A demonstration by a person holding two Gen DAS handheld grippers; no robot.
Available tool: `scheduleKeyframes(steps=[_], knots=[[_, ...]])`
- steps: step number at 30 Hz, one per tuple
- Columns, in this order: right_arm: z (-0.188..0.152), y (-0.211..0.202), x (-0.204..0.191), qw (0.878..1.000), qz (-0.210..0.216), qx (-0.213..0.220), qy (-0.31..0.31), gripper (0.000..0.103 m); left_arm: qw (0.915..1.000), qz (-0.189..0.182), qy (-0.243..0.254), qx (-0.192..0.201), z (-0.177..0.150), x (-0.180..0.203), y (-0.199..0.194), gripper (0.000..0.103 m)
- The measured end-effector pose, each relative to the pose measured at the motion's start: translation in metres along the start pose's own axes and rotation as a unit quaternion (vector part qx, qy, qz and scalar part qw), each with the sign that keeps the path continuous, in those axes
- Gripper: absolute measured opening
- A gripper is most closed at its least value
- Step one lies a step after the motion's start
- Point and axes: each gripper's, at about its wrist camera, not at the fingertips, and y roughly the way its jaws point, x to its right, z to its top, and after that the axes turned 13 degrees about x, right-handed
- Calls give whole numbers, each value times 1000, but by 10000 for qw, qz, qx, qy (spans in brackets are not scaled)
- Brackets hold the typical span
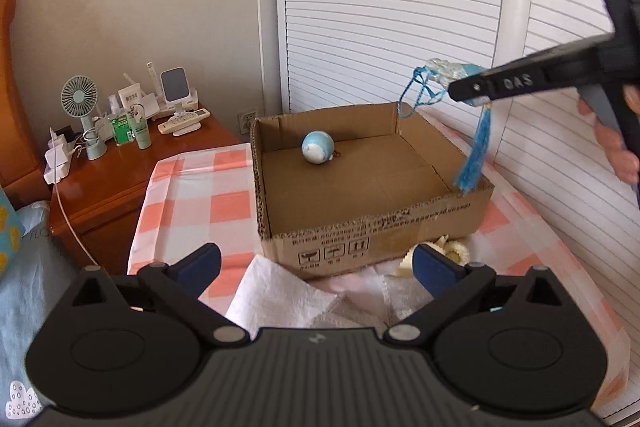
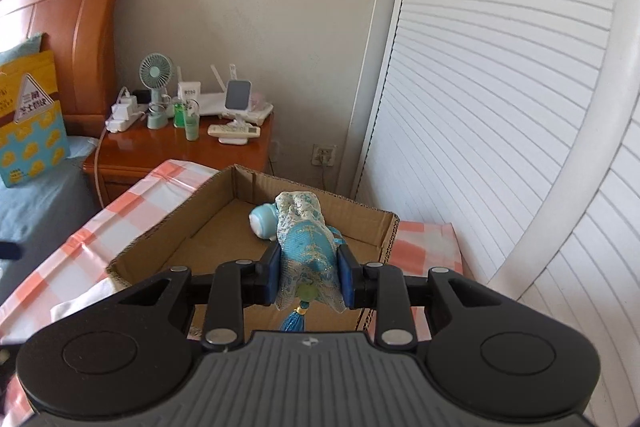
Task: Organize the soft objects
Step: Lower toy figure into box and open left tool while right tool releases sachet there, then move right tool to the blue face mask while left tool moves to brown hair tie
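Note:
An open cardboard box point(image 1: 376, 227) stands on a pink-and-white checked cloth. A blue-and-white soft ball point(image 1: 317, 146) lies inside it at the back; it also shows in the right wrist view point(image 2: 262, 219). My right gripper point(image 2: 308, 273) is shut on a blue embroidered sachet point(image 2: 306, 243) and holds it above the box's right side point(image 2: 384, 223). Its blue tassel point(image 1: 474, 155) hangs over the box's right wall and its cord loop point(image 1: 418, 93) dangles free. My left gripper point(image 1: 316, 267) is open and empty, low in front of the box.
A white towel point(image 1: 276, 291) and a cream frilly soft item point(image 1: 448, 253) lie in front of the box. A wooden nightstand point(image 1: 120, 167) at the left carries a small fan point(image 1: 80, 107), bottles and chargers. White louvred doors point(image 1: 400, 7) stand behind.

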Motion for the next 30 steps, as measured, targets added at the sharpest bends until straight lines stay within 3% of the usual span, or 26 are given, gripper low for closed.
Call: scheduleKeyframes(steps=[11, 12, 15, 16, 30], knots=[[11, 89, 13, 9978, -244, -507, 363, 34, 9986, 451, 207, -183, -39, 8, -40, 102], [13, 94, 14, 9976, -289, -472, 410, 41, 9985, 485, 169, -198, -40, 7, -42, 102], [17, 101, 17, 9966, -460, -430, 532, 86, 9984, 514, 105, -224, -45, 3, -48, 102], [16, 100, 16, 9967, -458, -393, 548, 92, 9981, 553, 104, -256, -47, 2, -48, 102], [-33, 30, -7, 9965, -255, -622, 499, 103, 9975, 511, 33, -480, -62, 1, -47, 102]])
